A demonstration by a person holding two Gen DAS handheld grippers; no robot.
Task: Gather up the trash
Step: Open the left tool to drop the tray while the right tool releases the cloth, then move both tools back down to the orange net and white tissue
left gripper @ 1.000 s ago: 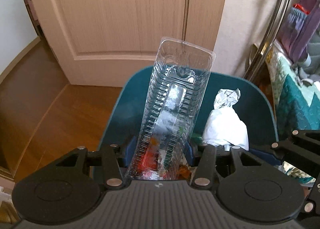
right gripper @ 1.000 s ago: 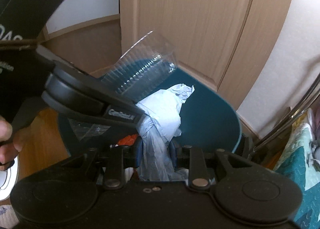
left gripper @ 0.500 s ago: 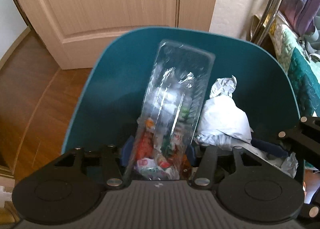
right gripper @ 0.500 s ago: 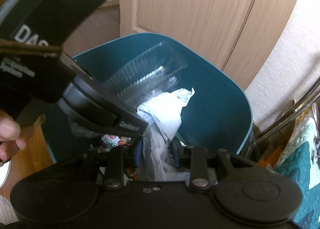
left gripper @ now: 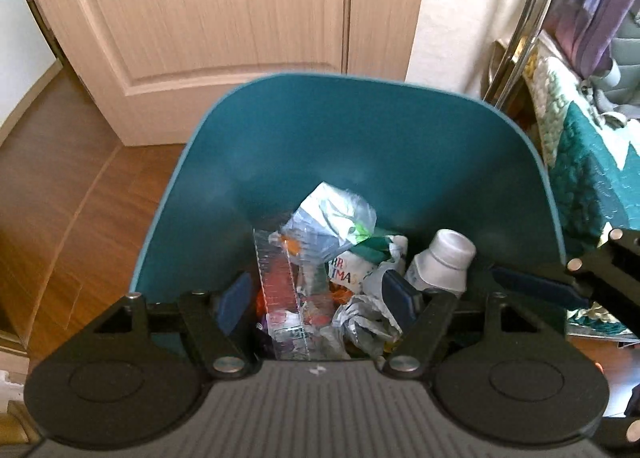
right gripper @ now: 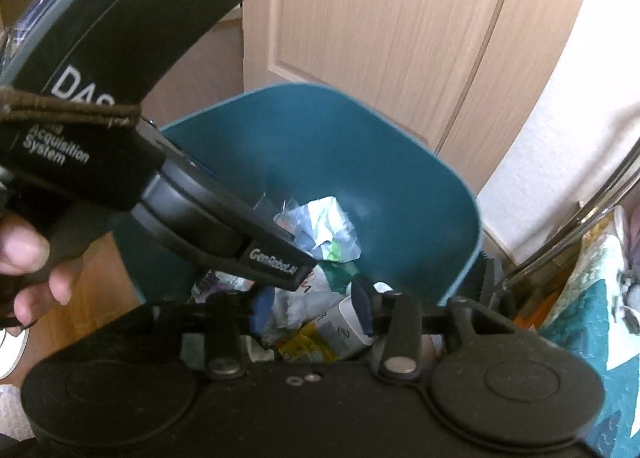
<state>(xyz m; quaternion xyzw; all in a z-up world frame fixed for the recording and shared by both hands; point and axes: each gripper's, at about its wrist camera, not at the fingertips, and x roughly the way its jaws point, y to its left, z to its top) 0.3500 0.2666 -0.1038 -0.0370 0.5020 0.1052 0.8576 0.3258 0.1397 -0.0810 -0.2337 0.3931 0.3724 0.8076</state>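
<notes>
Against a light wooden door [left gripper: 224, 10], the teal bin [left gripper: 360, 146] holds the clear plastic tray [left gripper: 280, 290], crumpled wrappers [left gripper: 332, 226] and a white bottle [left gripper: 444, 258], with left gripper [left gripper: 316, 298] and right gripper [right gripper: 310, 308] both spread, empty, above it

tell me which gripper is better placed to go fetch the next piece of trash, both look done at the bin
Either, barely: both are open and empty over the teal bin. The right gripper has a slight edge, since the left gripper reaches across in front of the right one, so it would have to clear first.
</notes>
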